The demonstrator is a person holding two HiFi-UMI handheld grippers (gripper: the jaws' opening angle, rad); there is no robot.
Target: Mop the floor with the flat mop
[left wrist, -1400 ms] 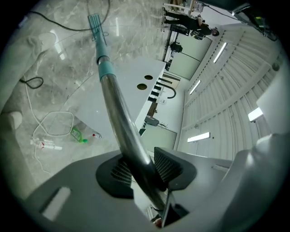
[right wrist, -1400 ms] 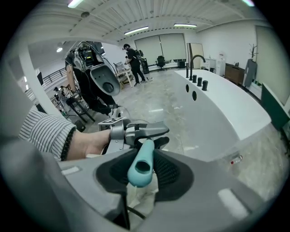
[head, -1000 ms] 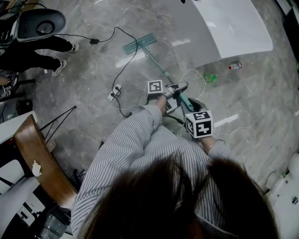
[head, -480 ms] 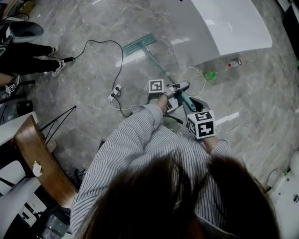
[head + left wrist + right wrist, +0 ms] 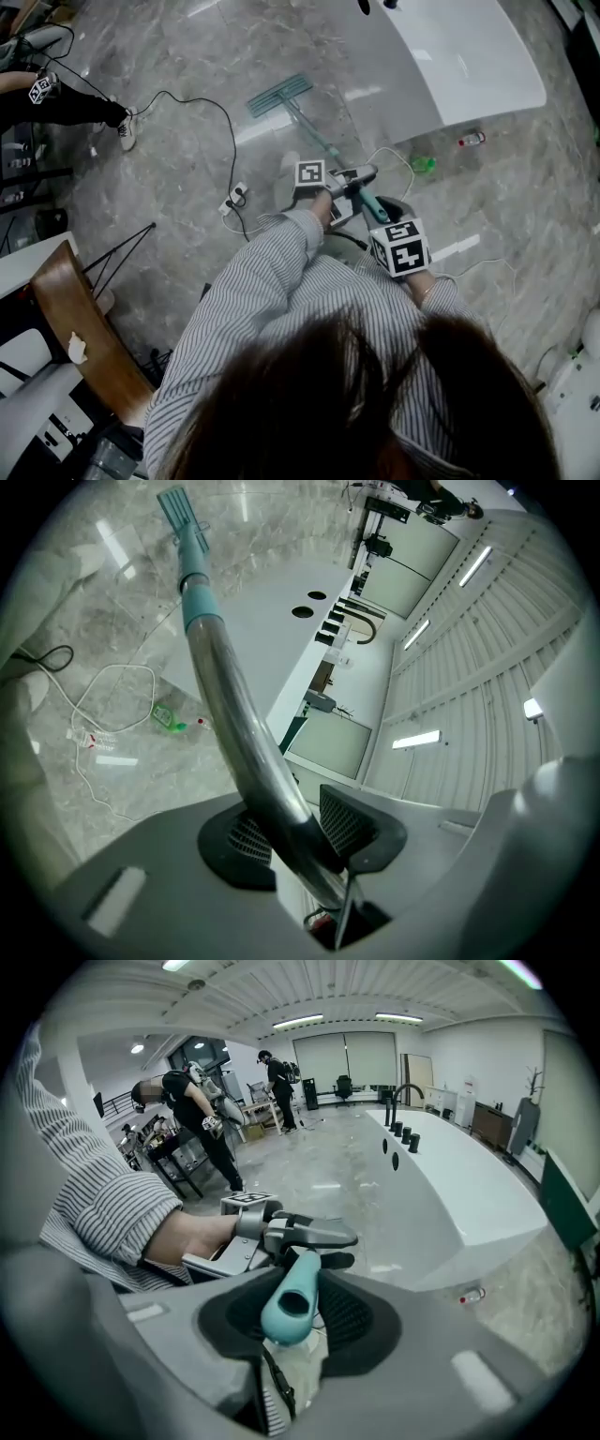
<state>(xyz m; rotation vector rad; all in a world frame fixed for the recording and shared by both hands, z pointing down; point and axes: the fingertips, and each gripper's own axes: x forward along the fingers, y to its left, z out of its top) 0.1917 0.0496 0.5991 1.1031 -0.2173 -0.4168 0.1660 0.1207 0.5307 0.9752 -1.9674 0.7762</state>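
The black cable (image 5: 231,141) slid left. Left tongs (image 5: 361,174) and right tongs (image 5: 291,1312) squeeze the mop pole (image 5: 315,132), which points forward; left sits nearer the mop head (image 5: 278,95).

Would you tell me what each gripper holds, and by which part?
Both hold the flat mop: the left gripper on its metal shaft, the right gripper on the teal handle end.

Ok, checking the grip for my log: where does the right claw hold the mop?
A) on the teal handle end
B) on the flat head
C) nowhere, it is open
A: the right claw is shut round the teal handle end, which sits between its jaws.
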